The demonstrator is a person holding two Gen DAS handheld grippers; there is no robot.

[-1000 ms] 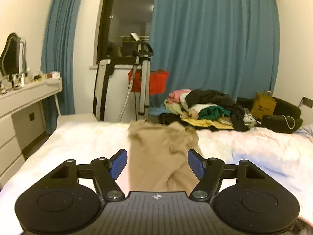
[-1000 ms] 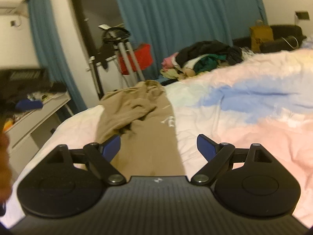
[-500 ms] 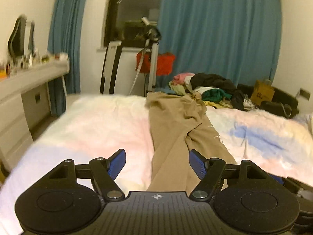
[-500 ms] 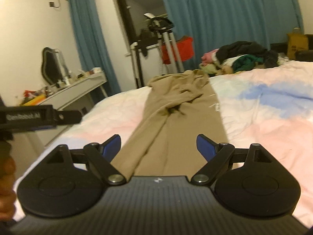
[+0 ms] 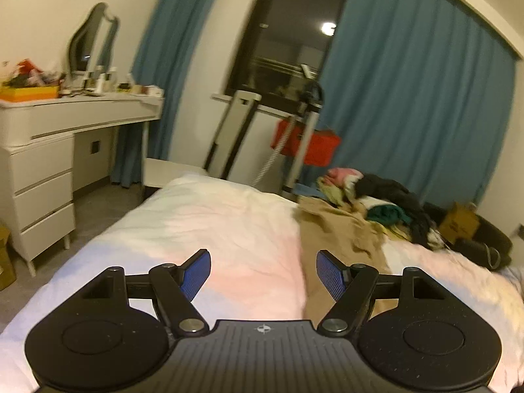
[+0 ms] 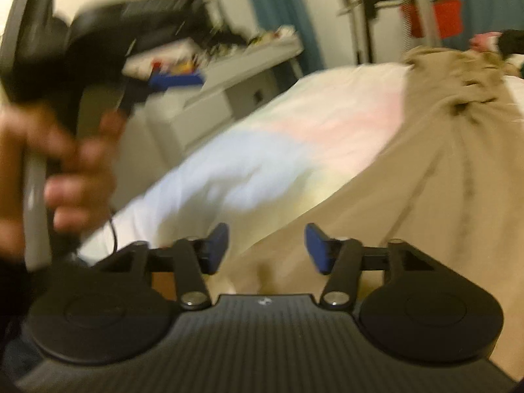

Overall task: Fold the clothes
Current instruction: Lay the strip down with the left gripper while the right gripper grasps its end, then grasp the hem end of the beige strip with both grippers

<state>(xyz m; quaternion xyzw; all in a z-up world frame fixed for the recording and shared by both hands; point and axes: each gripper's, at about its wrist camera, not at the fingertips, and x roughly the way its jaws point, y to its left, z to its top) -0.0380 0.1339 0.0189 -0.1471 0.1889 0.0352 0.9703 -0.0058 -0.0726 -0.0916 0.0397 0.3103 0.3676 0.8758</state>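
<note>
A: Bed first. White cover with pink and pale blue patches, fills the lower half of both views.

B: Garment?

A: Tan trousers, laid flat on the bed. Long axis runs from the near edge, under the right gripper, away toward the far end of the bed. The far end is bunched and creased; I cannot tell for sure whether that is the waist or the cuffs. In the left wrist view the trousers lie right of centre, same lengthwise direction.

B: Other clothes?

A: Pile of clothes at the far end of the bed, just beyond the bunched end of the trousers. Pink, black, green and yellow pieces mixed. Behind it, blue curtains and a dark window.

B: Left side of the room?

A: White dresser with drawers, cluttered top, mirror above.

B: Grippers.

A: Left gripper: fingers spread wide, nothing between them, over bare cover with the trouser edge just by its right finger. Right gripper: fingers also apart and holding nothing, above the near end of the trousers; whether it touches the cloth I cannot tell. This view is motion-blurred.

B: Anything else in the right view?

A: The person's left hand on the handle of the left gripper, at the left edge, raised above the bed.
</note>
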